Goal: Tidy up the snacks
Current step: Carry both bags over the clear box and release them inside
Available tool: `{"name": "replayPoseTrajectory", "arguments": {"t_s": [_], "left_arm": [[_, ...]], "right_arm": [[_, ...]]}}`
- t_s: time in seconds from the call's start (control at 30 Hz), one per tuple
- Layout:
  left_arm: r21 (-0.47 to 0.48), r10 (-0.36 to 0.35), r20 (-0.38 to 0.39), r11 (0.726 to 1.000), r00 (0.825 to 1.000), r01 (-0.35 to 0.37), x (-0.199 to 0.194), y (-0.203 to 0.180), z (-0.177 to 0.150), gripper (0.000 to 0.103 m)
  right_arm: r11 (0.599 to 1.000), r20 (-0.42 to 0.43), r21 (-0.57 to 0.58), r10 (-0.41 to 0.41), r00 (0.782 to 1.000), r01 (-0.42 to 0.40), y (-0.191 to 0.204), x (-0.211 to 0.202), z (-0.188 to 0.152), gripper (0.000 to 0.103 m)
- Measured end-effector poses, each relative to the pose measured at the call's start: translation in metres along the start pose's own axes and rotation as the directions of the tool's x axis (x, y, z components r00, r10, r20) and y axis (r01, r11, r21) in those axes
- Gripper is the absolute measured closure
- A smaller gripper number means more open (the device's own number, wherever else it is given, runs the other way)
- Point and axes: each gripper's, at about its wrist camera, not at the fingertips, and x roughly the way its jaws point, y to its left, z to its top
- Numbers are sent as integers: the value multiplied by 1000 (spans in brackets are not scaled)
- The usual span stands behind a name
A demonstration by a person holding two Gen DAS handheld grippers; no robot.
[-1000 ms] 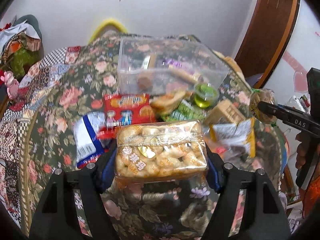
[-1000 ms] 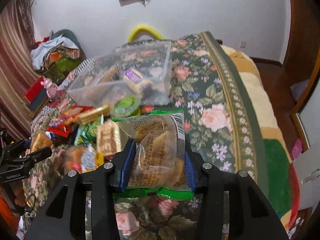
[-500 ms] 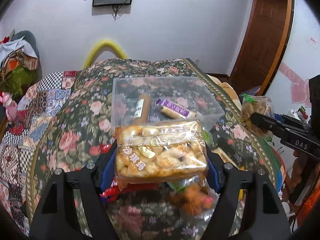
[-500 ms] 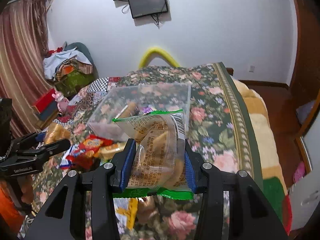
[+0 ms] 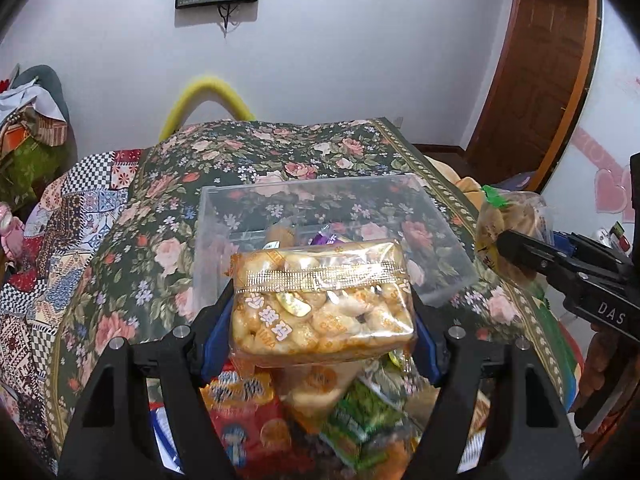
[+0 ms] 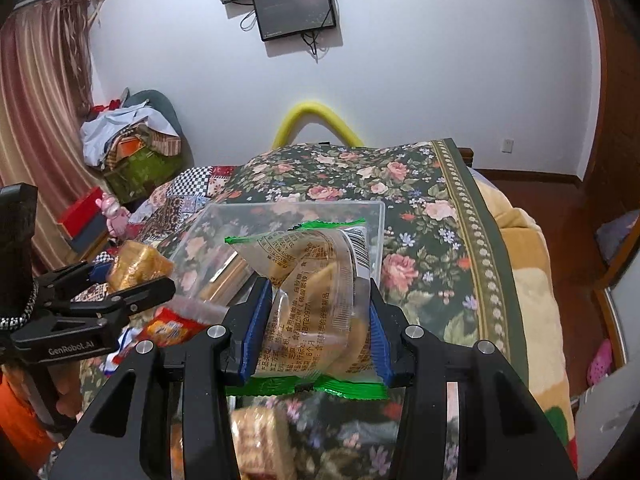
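My left gripper (image 5: 322, 316) is shut on a clear pack of golden puffed snacks (image 5: 320, 304) with a gold band, held in the air before the clear plastic box (image 5: 436, 240) on the flowered bedspread. My right gripper (image 6: 316, 320) is shut on a clear bag of biscuits with green sealed ends (image 6: 316, 292), also lifted near the clear plastic box (image 6: 372, 216). Each gripper shows in the other's view: the right gripper (image 5: 508, 244) at the right edge, the left gripper (image 6: 132, 276) at the left. A few wrapped snacks lie inside the box.
Loose snack packets (image 5: 256, 412) lie heaped on the bed below the grippers. A yellow foam arch (image 6: 316, 116) stands behind the bed, with a clothes pile (image 6: 128, 136) at left, a wooden door (image 5: 532, 64) at right, and screens (image 6: 296, 8) on the wall.
Both grippers have risen and moved toward the box with their packs still held. The snack heap has slid down out of the middle of both views.
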Motion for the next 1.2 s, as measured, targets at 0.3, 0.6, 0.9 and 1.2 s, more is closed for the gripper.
{"name": "replayPoseTrajectory", "arguments": {"t_s": [0.3, 0.6, 0.9, 1.2], "left_arm": [[-17, -7, -64, 1000, 998, 6, 52, 2, 18, 29], [-24, 18, -126, 999, 992, -21, 93, 9, 21, 29], [-44, 17, -181, 999, 983, -25, 108, 14, 15, 28], [-20, 41, -159, 999, 986, -45, 95, 12, 17, 22]], "right_arm": [[1000, -51, -7, 6, 999, -6, -6, 40, 16, 61], [999, -83, -43, -9, 997, 5, -5, 72, 28, 61], [998, -117, -66, -9, 993, 2, 3, 92, 31, 61], [999, -143, -50, -25, 989, 18, -3, 91, 29, 59]]}}
